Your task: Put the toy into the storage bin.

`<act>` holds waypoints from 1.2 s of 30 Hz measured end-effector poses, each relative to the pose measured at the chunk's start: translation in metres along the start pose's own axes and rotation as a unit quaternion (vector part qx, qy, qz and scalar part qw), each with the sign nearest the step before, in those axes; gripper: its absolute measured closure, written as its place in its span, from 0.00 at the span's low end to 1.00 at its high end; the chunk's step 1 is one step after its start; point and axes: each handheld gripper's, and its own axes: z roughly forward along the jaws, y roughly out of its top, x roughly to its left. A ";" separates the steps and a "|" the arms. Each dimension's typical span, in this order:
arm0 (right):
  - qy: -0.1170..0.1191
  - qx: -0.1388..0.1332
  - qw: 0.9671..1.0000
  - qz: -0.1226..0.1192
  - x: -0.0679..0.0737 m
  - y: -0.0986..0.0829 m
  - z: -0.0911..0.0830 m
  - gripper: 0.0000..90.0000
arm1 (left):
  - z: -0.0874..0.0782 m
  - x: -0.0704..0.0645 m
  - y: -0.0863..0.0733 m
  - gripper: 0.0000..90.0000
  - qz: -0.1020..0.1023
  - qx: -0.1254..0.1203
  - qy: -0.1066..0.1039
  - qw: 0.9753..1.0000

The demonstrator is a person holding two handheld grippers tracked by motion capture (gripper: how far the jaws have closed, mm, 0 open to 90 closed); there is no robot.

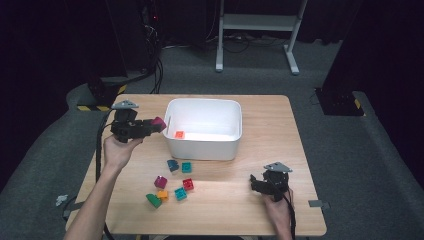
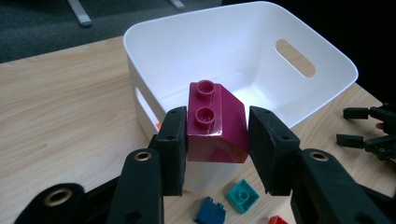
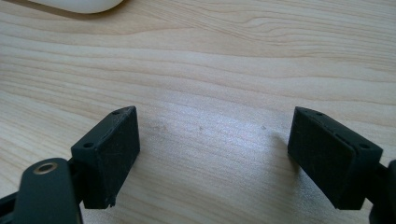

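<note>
Left gripper view: left tongs (image 2: 217,140) pinching a magenta sloped brick (image 2: 215,123) by its sides, studs up, held just short of the near wall of the white bin (image 2: 327,51), above the worktop (image 2: 60,121). High view: right tongs (image 1: 258,182) spread, holding nothing, resting low on the worktop, well apart from the bin. Loose bricks (image 1: 174,182) lie in front of the bin; an orange brick (image 1: 179,134) sits inside.

Risk: letting go here would likely drop the brick outside the rim; its sloped face may slip in the pads.
</note>
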 end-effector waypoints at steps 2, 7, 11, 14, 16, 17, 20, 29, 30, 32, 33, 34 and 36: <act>0.000 0.000 1.000 0.000 0.000 0.000 0.000 0.18 | 0.003 -0.001 0.005 0.65 0.002 0.001 -0.002 1.000; 0.000 0.000 1.000 0.000 0.000 0.000 0.000 0.18 | 0.014 -0.004 0.018 0.65 0.002 0.004 -0.004 1.000; 0.000 0.000 1.000 0.000 0.000 0.000 0.000 0.18 | 0.023 -0.007 0.028 0.65 0.004 0.005 -0.007 1.000; 0.000 0.000 1.000 0.000 0.000 0.000 0.000 0.18 | 0.029 -0.010 0.035 0.65 0.008 0.006 -0.008 1.000; 0.000 0.000 1.000 0.000 0.000 0.000 0.000 0.18 | 0.033 -0.012 0.039 0.65 0.007 0.005 -0.008 1.000; 0.000 0.000 1.000 0.000 0.000 0.000 0.000 0.18 | 0.036 -0.012 0.040 0.65 0.007 0.006 -0.008 1.000; 0.000 0.000 1.000 0.000 0.000 0.000 0.000 0.18 | 0.044 -0.014 0.044 0.65 0.006 0.008 -0.006 1.000; 0.000 0.000 1.000 0.000 0.000 0.000 0.000 0.18 | 0.068 -0.015 0.049 0.65 0.003 0.015 0.009 1.000; 0.000 0.000 1.000 0.000 0.000 0.000 0.000 0.18 | 0.069 -0.015 0.050 0.65 0.004 0.017 0.010 1.000; 0.000 0.000 1.000 0.000 0.000 0.000 0.000 0.18 | 0.073 -0.015 0.050 0.65 0.003 0.018 0.013 1.000; 0.000 0.000 1.000 0.000 0.000 0.000 0.000 0.18 | 0.075 -0.015 0.050 0.65 0.003 0.017 0.015 1.000; 0.000 0.000 1.000 0.000 0.000 0.000 0.000 0.19 | 0.076 -0.015 0.050 0.65 0.003 0.018 0.016 1.000; 0.000 0.000 1.000 0.000 0.000 0.000 0.000 0.18 | 0.079 -0.015 0.050 0.65 0.003 0.019 0.019 1.000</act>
